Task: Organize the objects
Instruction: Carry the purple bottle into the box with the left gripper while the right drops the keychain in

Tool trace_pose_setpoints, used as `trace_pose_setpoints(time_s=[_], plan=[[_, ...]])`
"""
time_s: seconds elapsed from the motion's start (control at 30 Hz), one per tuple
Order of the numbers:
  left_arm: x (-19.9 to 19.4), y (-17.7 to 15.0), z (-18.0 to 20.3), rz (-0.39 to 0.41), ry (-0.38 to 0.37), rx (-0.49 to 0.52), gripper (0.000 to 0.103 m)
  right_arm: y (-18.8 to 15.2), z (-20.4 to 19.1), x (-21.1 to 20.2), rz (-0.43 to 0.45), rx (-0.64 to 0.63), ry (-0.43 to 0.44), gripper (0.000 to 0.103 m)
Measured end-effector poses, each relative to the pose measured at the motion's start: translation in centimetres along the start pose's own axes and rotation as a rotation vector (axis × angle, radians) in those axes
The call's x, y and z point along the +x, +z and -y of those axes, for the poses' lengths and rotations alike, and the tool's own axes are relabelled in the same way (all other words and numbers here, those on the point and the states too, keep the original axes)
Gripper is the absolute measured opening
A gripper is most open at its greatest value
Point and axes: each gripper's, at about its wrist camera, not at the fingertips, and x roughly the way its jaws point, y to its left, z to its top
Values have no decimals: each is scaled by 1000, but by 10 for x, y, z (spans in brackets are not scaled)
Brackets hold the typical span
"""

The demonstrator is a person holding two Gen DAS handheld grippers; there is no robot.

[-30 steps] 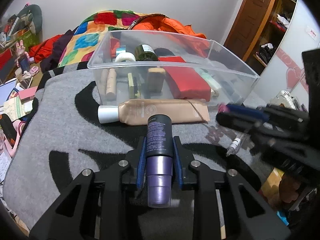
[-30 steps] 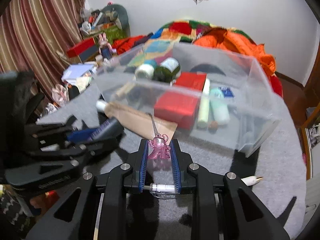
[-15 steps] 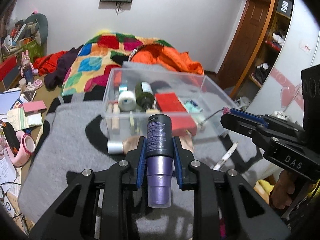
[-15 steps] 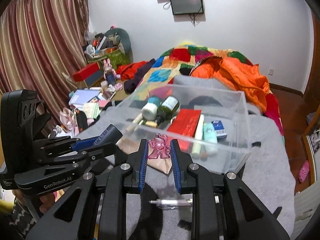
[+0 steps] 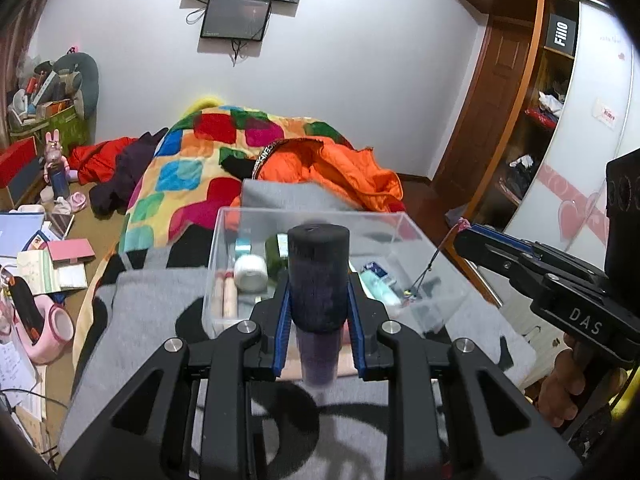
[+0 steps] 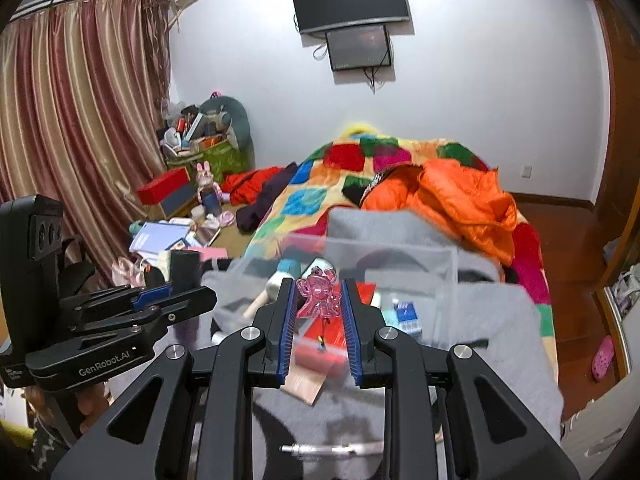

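We note the left gripper [image 5: 319,312] clenched on a dark purple bottle [image 5: 319,276], black cap end pointing forward, both blue pads [image 5: 283,328] pressed against its sides; the bottle is clear of the bed surface. The right gripper [image 6: 319,312] is clenched on a pink translucent figure charm [image 6: 318,294], pinched between its pads; a thin dark cord hangs from the charm, seen in the left wrist view at [image 5: 430,266].

Both grippers sit above a grey blanket with black pattern [image 5: 144,312] spread over the bed. A clear plastic bin [image 5: 224,248] rests on that blanket, ahead of both grippers, toward the far edge of the grey blanket. Inside the bin we see a white roll [image 5: 250,272], a dark green bottle [image 5: 276,254], a red box [image 6: 340,330], a pale green tube [image 5: 378,286] and a small blue-and-white pack [image 6: 406,314].

Just outside the near wall of the bin a tan tube [image 6: 304,384] lies flat on the blanket. A silver pen-like item [image 6: 328,449] lies on the blanket close under the right gripper.

Beyond the bin: a patchwork quilt [image 5: 188,168] and an orange jacket [image 5: 340,168] toward the head of the bed
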Motion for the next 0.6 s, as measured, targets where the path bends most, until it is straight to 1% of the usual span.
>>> trace_pose_setpoints(time_s=[0.27,0.43,0.6], plan=[[8,14,1,19,4,1,25,18,1,4,41,-18,-17,20],[14,23,-2,30,1,-12,25,16,8,14,25,-3,-24,20],[29,30,-4,22,12,-20,25,10,16,31,-16,9,-44,20]])
